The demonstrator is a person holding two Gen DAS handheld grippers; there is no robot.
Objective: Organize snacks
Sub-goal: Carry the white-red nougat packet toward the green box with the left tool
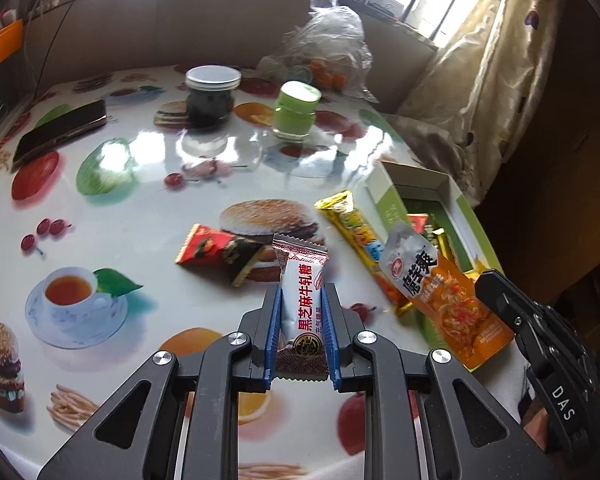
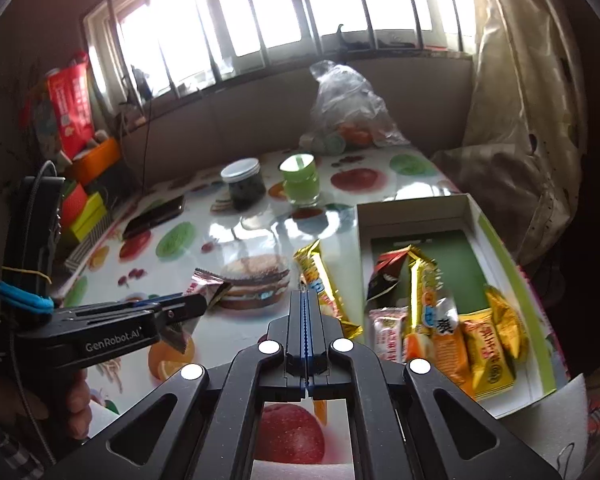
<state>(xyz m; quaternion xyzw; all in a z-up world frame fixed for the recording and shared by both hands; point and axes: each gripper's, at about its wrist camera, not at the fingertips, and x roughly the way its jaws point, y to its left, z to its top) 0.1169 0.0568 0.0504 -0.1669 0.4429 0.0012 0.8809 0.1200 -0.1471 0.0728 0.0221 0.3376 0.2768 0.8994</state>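
My left gripper (image 1: 300, 292) is shut on a white nougat candy packet (image 1: 302, 304) with red-patterned ends, lifted above the fruit-print table (image 1: 148, 200). The right wrist view shows that gripper (image 2: 204, 304) at the left with the packet's end (image 2: 206, 280) sticking out. My right gripper (image 2: 306, 294) hangs over the table with its blue pads pressed together and nothing visible between them. An open green-and-white box (image 2: 416, 204) to its right holds several snack packets, among them an orange one (image 2: 448, 344). A long yellow packet (image 1: 356, 232) and a red-black triangular packet (image 1: 216, 252) lie on the table.
At the back of the table stand a dark jar with a white lid (image 1: 212, 96) and a green jar (image 1: 296, 110). A phone (image 1: 60, 132) lies at the left and a clear plastic bag (image 1: 328, 48) sits by the window wall. A curtain (image 2: 520, 140) hangs behind the box.
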